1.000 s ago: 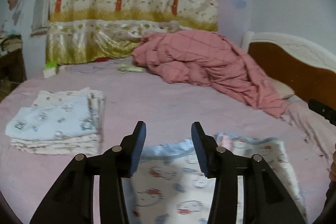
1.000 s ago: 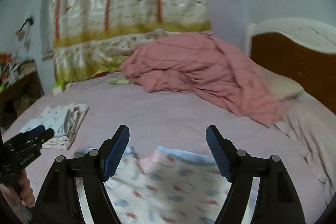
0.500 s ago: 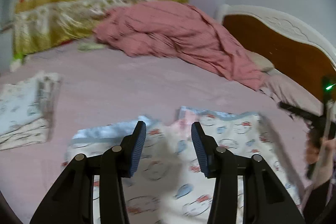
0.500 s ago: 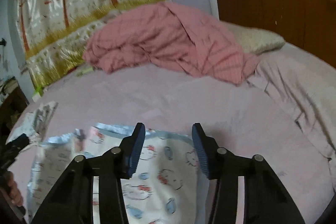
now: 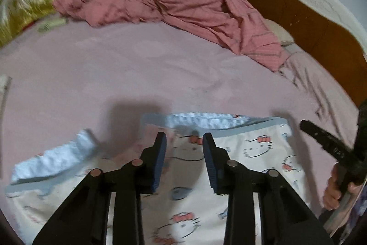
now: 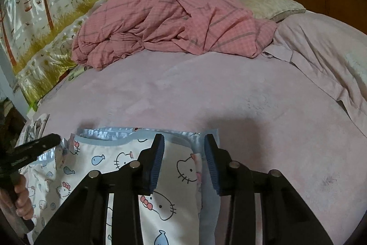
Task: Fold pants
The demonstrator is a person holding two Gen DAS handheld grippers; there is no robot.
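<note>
White pants (image 5: 252, 148) with a cat print and a light blue waistband (image 5: 206, 122) lie flat on the pink bed sheet (image 5: 137, 75). My left gripper (image 5: 184, 138) hovers low over them just behind the waistband. Its jaws are closing, with cloth showing under the gap but not pinched. My right gripper (image 6: 184, 139) stands over the right edge of the pants (image 6: 110, 160). Its jaws are also closing, and the folded edge lies between the fingers without the pads pressing on it. A hand (image 6: 21, 196) holds the left gripper at the left of the right wrist view.
A crumpled pink checked quilt (image 6: 172, 22) lies at the back of the bed, with a pillow (image 6: 268, 6) and a brown headboard (image 5: 298, 15) to the right. A tree-print curtain (image 6: 45, 4) hangs behind. A folded stack of clothes (image 6: 34, 128) sits at the left.
Both grippers have come down and tilted toward the pants. The right jaws have narrowed a lot, the left jaws a little. The folded stack has slid out of the left wrist view.
</note>
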